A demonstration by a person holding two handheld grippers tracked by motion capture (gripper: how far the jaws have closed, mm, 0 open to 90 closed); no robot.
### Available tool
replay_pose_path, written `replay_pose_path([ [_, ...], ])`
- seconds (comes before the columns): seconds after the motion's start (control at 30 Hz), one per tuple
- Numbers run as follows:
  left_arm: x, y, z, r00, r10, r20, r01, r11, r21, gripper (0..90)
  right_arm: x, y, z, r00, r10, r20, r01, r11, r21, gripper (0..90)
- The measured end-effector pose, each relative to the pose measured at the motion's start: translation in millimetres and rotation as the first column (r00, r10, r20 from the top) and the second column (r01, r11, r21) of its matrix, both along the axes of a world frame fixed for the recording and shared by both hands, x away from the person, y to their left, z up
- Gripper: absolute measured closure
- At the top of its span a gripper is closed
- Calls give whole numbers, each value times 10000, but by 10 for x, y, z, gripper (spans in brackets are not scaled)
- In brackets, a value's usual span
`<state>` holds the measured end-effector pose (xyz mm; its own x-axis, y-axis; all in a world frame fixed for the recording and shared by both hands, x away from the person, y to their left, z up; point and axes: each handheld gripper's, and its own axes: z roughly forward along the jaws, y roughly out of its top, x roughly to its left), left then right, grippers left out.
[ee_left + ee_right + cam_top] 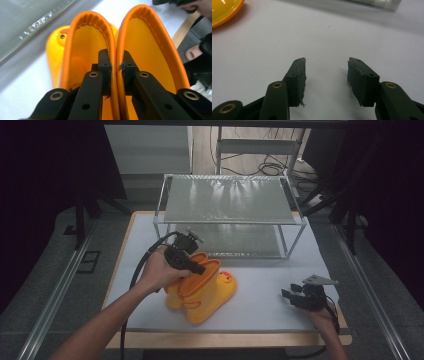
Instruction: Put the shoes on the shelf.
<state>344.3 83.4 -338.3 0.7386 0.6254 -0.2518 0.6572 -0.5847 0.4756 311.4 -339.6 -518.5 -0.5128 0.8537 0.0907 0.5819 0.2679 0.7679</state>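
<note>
Fingers (102, 65) of the left gripper (199, 268) clench both touching orange cuffs of the yellow duck boots (202, 292) on the white bench (270, 305) before the wire shelf (230, 200); right gripper (289, 293) rests released; lifting should stay level

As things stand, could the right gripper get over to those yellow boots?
Probably yes: the right gripper is open and holds nothing, and bare white table lies between it and the yellow boots, already pinched by the left gripper.
</note>
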Motion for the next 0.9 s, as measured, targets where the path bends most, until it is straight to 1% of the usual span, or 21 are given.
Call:
replay_pose_path([
  [0.07,17,17,45,9999,-116,-111,113,9994,-329,824,-1,-6,1,10000,-7,6,7,10000,-2,488],
  [0.1,13,12,93,9998,-167,-146,159,9985,-529,824,-2,-8,1,10000,-12,19,12,10000,3,488],
  [0.13,9,8,129,9996,-228,-149,218,9979,-614,824,-4,-12,1,10000,-21,21,21,10000,1,488],
  [0.2,-11,-7,244,9990,-428,-123,416,9953,-874,824,-5,-16,2,10000,-54,7,54,10000,17,488],
  [0.27,-29,-29,370,9986,-536,-27,531,9933,-1028,823,-5,-19,3,10000,-48,26,48,10000,11,488],
  [0.3,-37,-43,442,9982,-595,88,601,9926,-1058,824,-6,-20,4,10000,-52,23,52,10000,-7,488],
  [0.4,-44,-87,586,9970,-720,270,743,9923,-995,823,-11,-23,5,10000,-71,46,71,10000,-7,489],
  [0.63,17,-144,846,9957,-756,532,798,9934,-820,823,-8,-61,6,9998,-206,38,205,9997,91,490],
  [0.73,28,-155,943,9955,-731,605,782,9931,-875,823,-7,-69,6,9998,-206,52,206,9998,75,491],
  [0.8,35,-165,1010,9954,-705,644,766,9922,-985,824,-5,-74,5,9997,-226,40,225,9997,94,491],
  [0.9,31,-212,1075,9954,-685,669,757,9910,-1104,824,-3,-79,5,9997,-226,45,225,9997,73,492],
])
